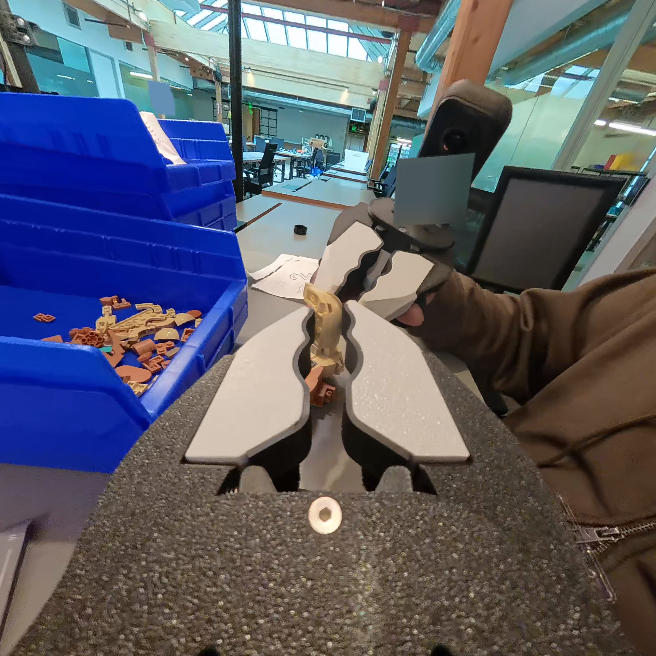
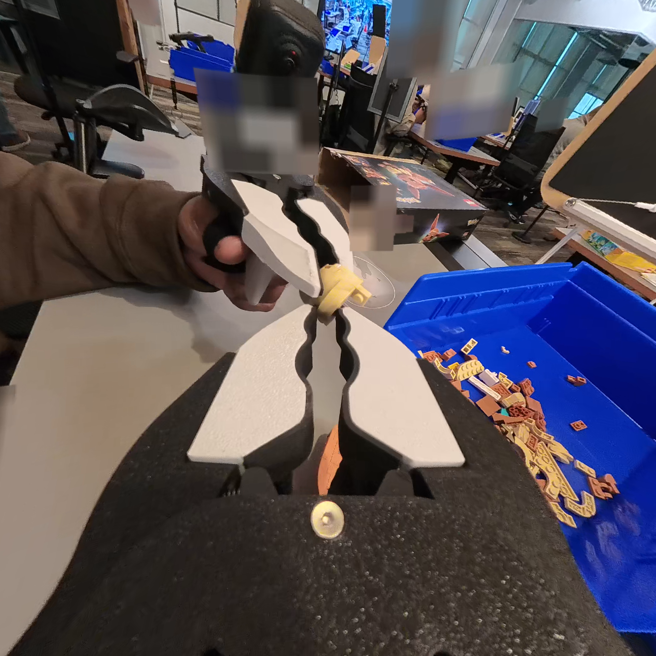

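Fingers (image 1: 280, 358) of the left gripper (image 1: 324, 312) clamp the tan brick assembly (image 1: 324, 330) beside the blue bin (image 1: 198, 358); right gripper (image 2: 324, 314) fingers pinch its far end. Keep both grips firm and aligned.

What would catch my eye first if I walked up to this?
Two grey claws meet tip to tip over the table, both pinching one small tan brick model: the left claw and the right claw. Beside them, a blue bin holds loose tan and brown bricks.
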The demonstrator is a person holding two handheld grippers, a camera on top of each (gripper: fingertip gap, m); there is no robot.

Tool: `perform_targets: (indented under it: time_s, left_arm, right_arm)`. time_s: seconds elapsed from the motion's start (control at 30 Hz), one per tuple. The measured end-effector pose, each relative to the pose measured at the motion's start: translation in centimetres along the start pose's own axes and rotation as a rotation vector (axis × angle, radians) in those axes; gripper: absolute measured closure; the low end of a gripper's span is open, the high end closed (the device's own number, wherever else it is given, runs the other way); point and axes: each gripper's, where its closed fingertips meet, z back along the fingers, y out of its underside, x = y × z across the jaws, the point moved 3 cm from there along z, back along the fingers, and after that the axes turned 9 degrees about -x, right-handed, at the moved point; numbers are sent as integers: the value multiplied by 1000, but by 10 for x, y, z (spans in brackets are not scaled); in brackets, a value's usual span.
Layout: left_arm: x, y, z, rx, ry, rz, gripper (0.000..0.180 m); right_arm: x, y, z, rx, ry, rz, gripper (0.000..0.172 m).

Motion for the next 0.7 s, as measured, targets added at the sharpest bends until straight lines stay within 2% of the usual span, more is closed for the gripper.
perform_targets:
  time_s: [0.17, 0.3, 0.43, 0.47, 0.57, 0.7]
  left_arm:
    - [2, 0, 0, 12, -20, -49, 166]
    - [-1, -2, 0, 18, -17, -110, 167]
    - [3, -4, 3, 11, -45, -118, 167]
    - [11, -10, 10, -17, -89, -116, 168]
    - [23, -32, 36, -137, -92, -36, 168]
    - [14, -36, 34, -165, -29, -27, 168]
  right_arm:
    - [-3, 1, 0, 12, 10, -25, 162]
    - [-4, -1, 2, -19, -35, -164, 163]
    - [-3, -3, 5, -43, -64, -205, 163]
    - [-4, -8, 10, -70, -82, -227, 163]
    - [-20, -19, 29, -156, -67, -293, 163]
    - [-34, -15, 36, -148, -14, -263, 163]
